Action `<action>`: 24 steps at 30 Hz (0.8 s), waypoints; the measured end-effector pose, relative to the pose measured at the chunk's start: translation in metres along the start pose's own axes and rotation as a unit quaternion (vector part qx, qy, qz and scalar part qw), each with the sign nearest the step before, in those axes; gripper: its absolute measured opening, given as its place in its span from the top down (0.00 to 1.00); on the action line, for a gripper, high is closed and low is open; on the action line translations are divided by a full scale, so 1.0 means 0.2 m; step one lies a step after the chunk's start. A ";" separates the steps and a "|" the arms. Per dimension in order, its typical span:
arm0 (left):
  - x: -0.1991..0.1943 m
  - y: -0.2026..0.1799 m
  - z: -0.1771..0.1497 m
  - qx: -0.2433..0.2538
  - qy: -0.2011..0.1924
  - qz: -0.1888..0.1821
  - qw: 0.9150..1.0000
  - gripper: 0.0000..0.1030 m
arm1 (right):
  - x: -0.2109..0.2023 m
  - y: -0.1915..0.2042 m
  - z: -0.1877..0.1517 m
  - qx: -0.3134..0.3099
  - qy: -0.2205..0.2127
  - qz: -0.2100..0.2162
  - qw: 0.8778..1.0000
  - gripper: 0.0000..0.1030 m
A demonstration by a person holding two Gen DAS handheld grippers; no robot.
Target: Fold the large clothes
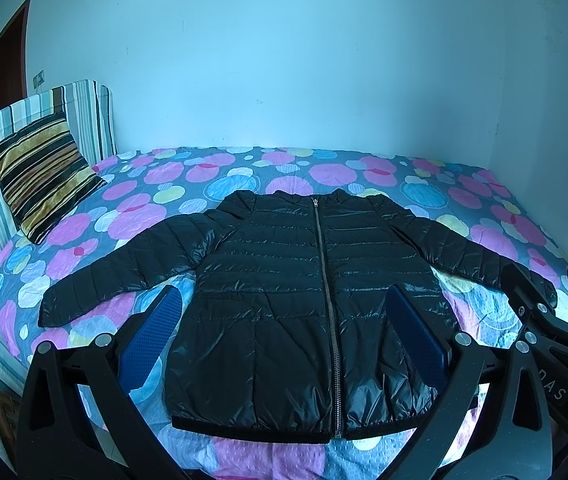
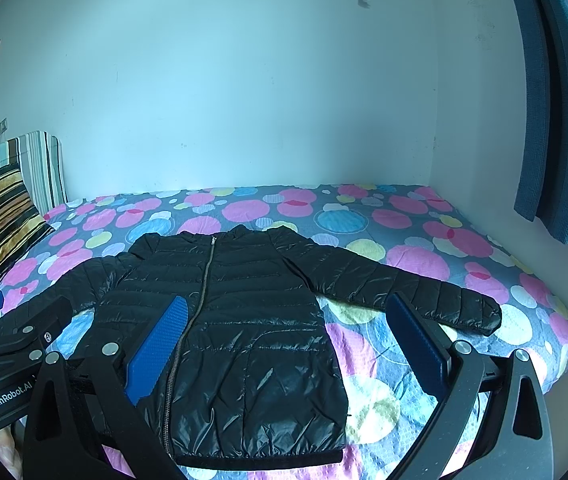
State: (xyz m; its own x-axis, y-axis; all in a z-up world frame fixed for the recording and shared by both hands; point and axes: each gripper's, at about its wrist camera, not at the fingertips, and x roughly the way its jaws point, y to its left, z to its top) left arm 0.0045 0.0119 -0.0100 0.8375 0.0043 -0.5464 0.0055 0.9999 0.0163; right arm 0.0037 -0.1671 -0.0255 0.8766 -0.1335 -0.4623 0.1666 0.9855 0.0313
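1. Hovering above the near edge of the bed (image 1: pixel 244 456), I hold my left gripper (image 1: pixel 284 344) and right gripper (image 2: pixel 287 340) with jaws spread wide, gripping nothing.
2. A black puffer jacket (image 1: pixel 284 280) lies flat, zipped, front up, on the dotted bedspread (image 2: pixel 403 240), sleeves spread out to both sides, hem nearest me.
3. Risk: the shiny shell looks slippery, so a shallow pinch on the right sleeve (image 2: pixel 423 296) could slide free mid-fold.
4. Risk: puffy filling may spring back, undoing a crease.
5. Risk: my grippers sit close together, so crossing sleeves could make them collide.
6. A striped pillow (image 1: pixel 40 176) sits well apart, at far left.
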 end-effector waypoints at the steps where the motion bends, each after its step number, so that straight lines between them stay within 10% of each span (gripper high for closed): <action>1: 0.00 0.00 0.00 0.000 0.000 0.000 1.000 0.02 | 0.00 0.00 0.00 0.000 0.000 0.000 1.000 0.04; 24: 0.06 0.03 -0.05 -0.004 0.014 -0.001 1.000 0.02 | 0.07 0.03 0.01 0.000 0.008 -0.001 1.000 0.04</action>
State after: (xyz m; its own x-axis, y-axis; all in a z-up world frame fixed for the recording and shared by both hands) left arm 0.0092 0.0181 -0.0255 0.8224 0.0028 -0.5689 0.0031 1.0000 0.0094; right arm 0.0175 -0.1631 -0.0296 0.8686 -0.1342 -0.4771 0.1686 0.9852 0.0297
